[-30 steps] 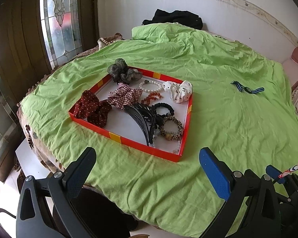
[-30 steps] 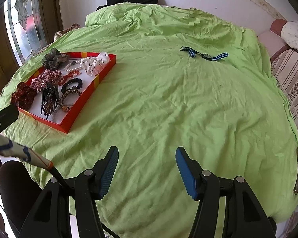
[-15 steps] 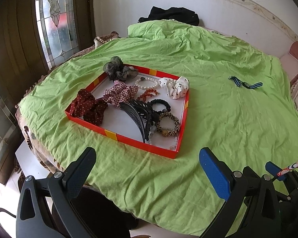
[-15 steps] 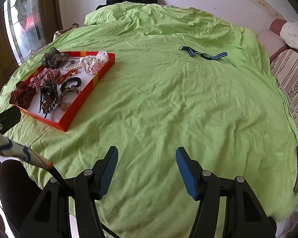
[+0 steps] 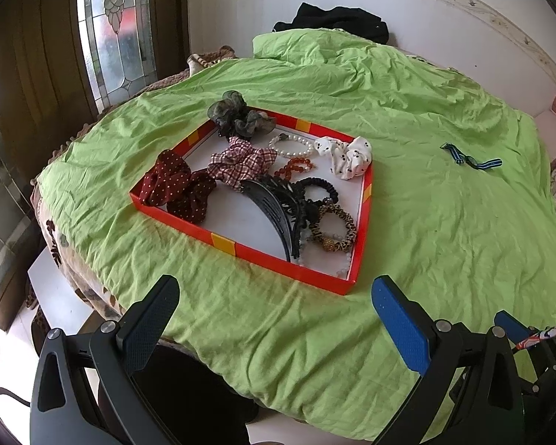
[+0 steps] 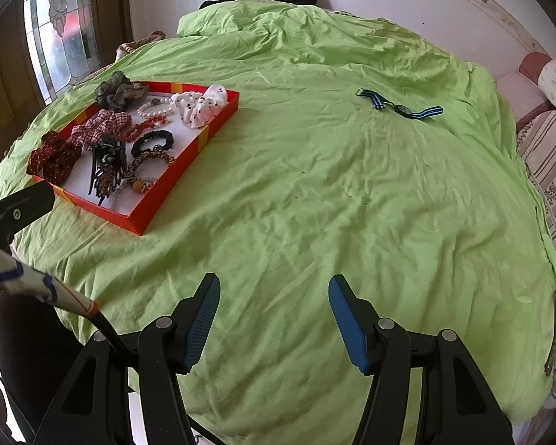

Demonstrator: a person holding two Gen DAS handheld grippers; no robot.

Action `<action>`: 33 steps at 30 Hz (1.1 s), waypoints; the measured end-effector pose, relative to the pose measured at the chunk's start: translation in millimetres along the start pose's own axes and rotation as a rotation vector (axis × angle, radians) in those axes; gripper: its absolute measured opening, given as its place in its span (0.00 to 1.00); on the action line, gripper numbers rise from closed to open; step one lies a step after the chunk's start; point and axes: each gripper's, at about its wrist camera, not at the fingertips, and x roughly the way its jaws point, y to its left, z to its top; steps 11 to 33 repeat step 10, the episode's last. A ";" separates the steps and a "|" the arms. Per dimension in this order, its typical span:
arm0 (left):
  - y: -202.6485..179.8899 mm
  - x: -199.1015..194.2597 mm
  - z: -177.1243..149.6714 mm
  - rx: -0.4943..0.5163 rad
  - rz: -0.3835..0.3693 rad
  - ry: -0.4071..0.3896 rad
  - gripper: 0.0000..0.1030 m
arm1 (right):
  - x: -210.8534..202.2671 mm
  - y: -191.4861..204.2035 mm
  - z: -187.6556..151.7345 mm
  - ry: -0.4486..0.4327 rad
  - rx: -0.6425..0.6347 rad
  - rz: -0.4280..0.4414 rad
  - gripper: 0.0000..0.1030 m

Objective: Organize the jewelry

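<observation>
My left wrist view looks steeply down, near the red tray [image 5: 307, 272]. My right view sits further right. Both share the tray and green sheet [image 6: 352, 193].

A red tray [image 5: 226, 240] with yellow patches sits on the green sheet, crowded with scrunchies, bead bracelets and black combs. A blue-striped watch [image 6: 400, 106] lies flat, well apart.

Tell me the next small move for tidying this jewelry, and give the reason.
Probably reach the right claw toward the striped watch. It lies alone on the green cloth, well apart from the red tray that holds the scrunchies and bracelets. Both claws stand open and empty, and the watch lies on the right claw's side.
</observation>
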 end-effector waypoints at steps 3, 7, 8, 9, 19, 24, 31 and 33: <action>0.2 0.4 -0.1 0.000 0.002 0.001 1.00 | -0.3 0.1 0.3 -0.002 0.003 0.012 0.63; -2.4 -1.1 0.3 0.021 0.008 -0.010 1.00 | -1.0 -3.3 0.5 -0.008 0.009 0.016 0.64; -3.2 -2.6 0.4 0.023 0.012 -0.015 1.00 | -0.6 -4.2 0.3 -0.007 0.012 0.018 0.64; -4.4 -3.8 0.7 0.024 0.014 -0.018 1.00 | -0.1 -5.9 0.0 -0.007 0.015 0.021 0.65; -5.9 -5.5 1.5 0.029 0.011 -0.019 1.00 | 0.6 -8.3 -0.6 -0.006 0.018 0.025 0.65; -5.9 -5.5 1.5 0.029 0.011 -0.019 1.00 | 0.6 -8.3 -0.6 -0.006 0.018 0.025 0.65; -5.9 -5.5 1.5 0.029 0.011 -0.019 1.00 | 0.6 -8.3 -0.6 -0.006 0.018 0.025 0.65; -5.9 -5.5 1.5 0.029 0.011 -0.019 1.00 | 0.6 -8.3 -0.6 -0.006 0.018 0.025 0.65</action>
